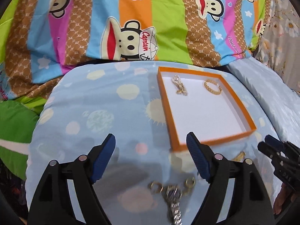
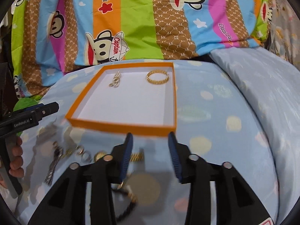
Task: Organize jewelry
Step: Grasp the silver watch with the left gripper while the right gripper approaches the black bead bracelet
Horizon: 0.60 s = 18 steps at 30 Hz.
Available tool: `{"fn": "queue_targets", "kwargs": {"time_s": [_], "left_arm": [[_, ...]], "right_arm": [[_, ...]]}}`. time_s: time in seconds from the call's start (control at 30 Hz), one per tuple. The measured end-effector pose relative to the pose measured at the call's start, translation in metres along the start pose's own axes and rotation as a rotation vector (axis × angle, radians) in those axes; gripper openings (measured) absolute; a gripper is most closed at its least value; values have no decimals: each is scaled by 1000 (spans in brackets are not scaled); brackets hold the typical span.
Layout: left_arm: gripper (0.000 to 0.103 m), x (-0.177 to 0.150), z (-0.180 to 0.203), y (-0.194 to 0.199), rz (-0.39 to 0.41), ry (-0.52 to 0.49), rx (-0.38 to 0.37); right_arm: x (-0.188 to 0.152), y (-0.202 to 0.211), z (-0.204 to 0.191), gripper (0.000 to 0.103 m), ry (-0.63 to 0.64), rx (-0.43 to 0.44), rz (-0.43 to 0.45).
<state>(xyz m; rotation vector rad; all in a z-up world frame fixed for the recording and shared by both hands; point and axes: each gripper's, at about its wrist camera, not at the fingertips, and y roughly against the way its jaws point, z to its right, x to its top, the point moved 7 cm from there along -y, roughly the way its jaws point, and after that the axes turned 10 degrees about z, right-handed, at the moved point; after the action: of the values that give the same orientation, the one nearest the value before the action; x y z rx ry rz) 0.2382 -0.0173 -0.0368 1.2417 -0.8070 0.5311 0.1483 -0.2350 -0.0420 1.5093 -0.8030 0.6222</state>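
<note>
Left claw (image 1: 151, 151): jaws wide apart, nothing between the pads. Right claw (image 2: 151, 150): jaws parted, narrower than the left, nothing gripped.

Orange tray (image 1: 235, 101) with white floor lies on a light blue dotted cushion (image 1: 105, 101), ahead and to the right of the left claw; its near corner sits just beyond that claw's right fingertip. From the right wrist view the tray (image 2: 121, 125) is directly ahead and slightly left, near rim just past both fingertips.

In the tray, far end: a pale stone-set chain piece (image 1: 180, 87) on the left, a gold bangle (image 1: 212, 87) on the right, apart from each other. The rest of the tray floor is bare.

Loose jewelry outside the tray, on the cushion:
- gold rings (image 1: 155, 187) and a silver link watch (image 1: 174, 202), below and between the left claw's fingers, blurred.
- a dark cord bracelet (image 2: 127, 204) under the right claw's left finger, partly hidden by it.
- a gold mesh band (image 2: 136, 156) just behind that same finger.

Beyond the cushion: striped cartoon-monkey blanket (image 1: 131, 18). A second pale blue pillow (image 2: 262, 78) lies right of the right claw.
</note>
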Motion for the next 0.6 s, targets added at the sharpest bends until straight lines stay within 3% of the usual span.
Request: {"fn": "queue_targets", "kwargs": {"time_s": [0.27, 0.43, 0.6], "left_arm": [[76, -64, 5, 25, -85, 0, -28], [76, -85, 17, 22, -114, -36, -22], [71, -90, 24, 23, -87, -101, 17]], "right_arm": [[-51, 20, -12, 48, -84, 10, -10], [-56, 20, -13, 48, -111, 14, 6], [-58, 18, -11, 48, -125, 11, 4]]}}
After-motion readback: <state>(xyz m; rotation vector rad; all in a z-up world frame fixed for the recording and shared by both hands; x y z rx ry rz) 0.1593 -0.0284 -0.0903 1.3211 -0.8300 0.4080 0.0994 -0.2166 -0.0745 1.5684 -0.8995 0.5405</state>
